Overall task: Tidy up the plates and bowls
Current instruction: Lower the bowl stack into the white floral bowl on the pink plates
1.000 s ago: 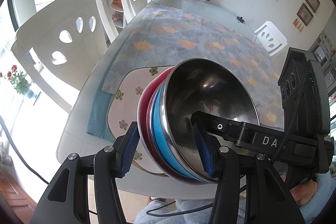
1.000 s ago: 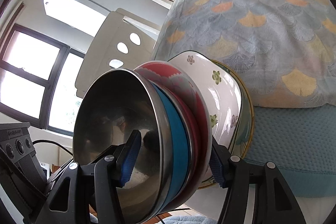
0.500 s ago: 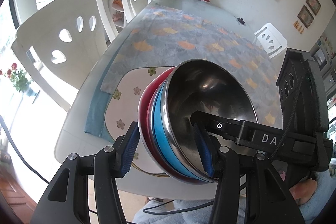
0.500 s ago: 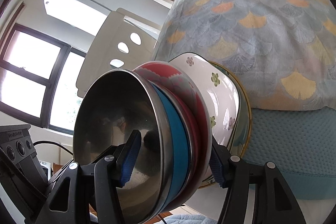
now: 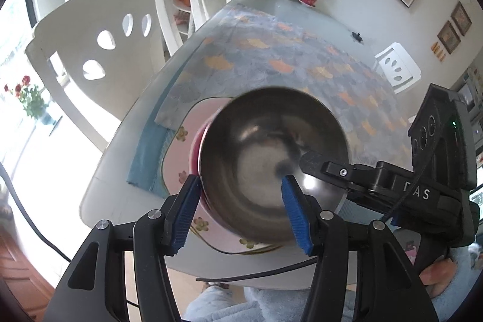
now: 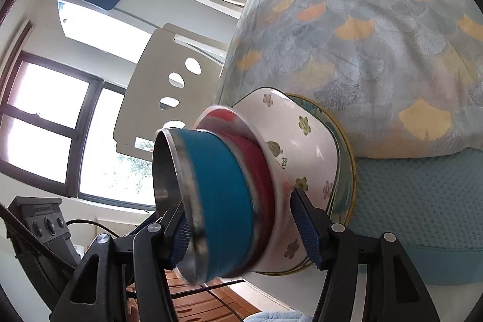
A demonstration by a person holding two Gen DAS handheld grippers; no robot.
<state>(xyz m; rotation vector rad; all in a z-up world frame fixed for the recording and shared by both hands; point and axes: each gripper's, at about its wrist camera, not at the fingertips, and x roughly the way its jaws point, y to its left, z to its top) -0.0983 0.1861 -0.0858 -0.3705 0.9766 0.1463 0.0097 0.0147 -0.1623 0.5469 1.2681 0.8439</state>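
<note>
At table edge [image 5: 99, 186], steel bowl [image 5: 271, 153] between opening left gripper [image 5: 241, 213] fingers

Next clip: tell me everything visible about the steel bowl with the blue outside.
The steel bowl has a shiny metal inside, a rolled rim and a blue outer wall. It is motion-blurred and sits topmost in a nested stack, inside a red bowl that sits in a white flowered dish. The left claw straddles its rim, jaws opening; the right claw spans the stack's edge. It is unclear whether either set of pads presses.

Bright daylight from blown-out windows [image 6: 45, 125], motion-blurred steel bowl [image 5: 271, 159] with glare, heavy fisheye bending, dark corners
</note>
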